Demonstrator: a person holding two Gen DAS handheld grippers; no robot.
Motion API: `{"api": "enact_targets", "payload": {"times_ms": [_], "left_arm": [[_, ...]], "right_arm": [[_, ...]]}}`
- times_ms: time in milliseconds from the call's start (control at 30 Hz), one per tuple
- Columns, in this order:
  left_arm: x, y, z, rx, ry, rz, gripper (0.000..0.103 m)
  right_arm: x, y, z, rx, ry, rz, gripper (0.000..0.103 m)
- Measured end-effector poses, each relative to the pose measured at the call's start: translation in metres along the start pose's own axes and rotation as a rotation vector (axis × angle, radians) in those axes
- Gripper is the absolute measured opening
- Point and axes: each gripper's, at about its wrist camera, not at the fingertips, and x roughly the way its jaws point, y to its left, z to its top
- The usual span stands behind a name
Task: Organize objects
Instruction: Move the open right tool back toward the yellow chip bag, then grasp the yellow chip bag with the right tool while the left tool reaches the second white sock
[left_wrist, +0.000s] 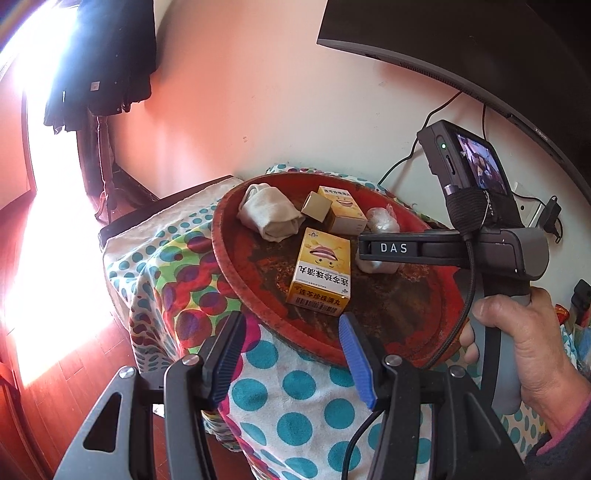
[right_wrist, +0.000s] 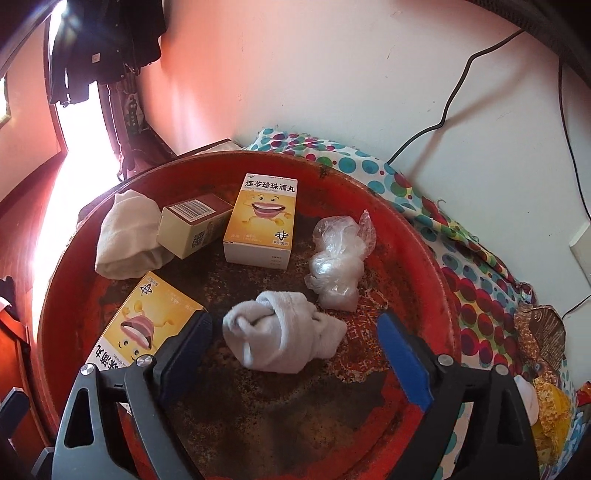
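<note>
The red tray (right_wrist: 413, 236) holds two yellow boxes, a small carton (right_wrist: 192, 229), two rolled socks and, toward 2 o'clock, a plastic bag (right_wrist: 338, 262). Both the left gripper (left_wrist: 291, 354) and the right gripper (right_wrist: 295, 354) gape wide, holding nothing.

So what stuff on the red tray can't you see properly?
- Rolled sock: in the left wrist view the right gripper covers most of it.
- Nearer yellow box: in the right wrist view a gripper finger hides its lower end.
- Plastic bag: contents too crumpled and cloudy to tell.
- Small tan box: print too small to read.
- Red tray: near rim cut off behind the grippers.
</note>
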Motion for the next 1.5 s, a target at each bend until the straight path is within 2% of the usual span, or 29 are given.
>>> {"api": "enact_targets", "payload": {"times_ms": [333,567,933,1267,1500], "left_arm": [[-0.004,-0.006,-0.001,0.03,-0.018,-0.009,0.054],[-0.004,-0.012,-0.003,0.059,-0.017,-0.017,0.054],[-0.005,-0.026,-0.008,0.129,-0.025,-0.017,0.054],[-0.009,-0.044,-0.016,0.218,-0.035,-0.035,0.054],[-0.014,-0.059,-0.023,0.298,-0.057,-0.05,0.054]], "right_arm": [[-0.031,-0.007,-0.015,-0.009,-0.029,-0.012,0.09],[-0.057,-0.029,-0.033,0.021,-0.061,-0.039,0.091],[-0.095,-0.087,-0.065,0.174,-0.112,-0.072,0.091],[-0.131,-0.145,-0.096,0.271,-0.15,-0.155,0.092],[-0.141,-0.183,-0.119,0.323,-0.152,-0.224,0.098]]}}
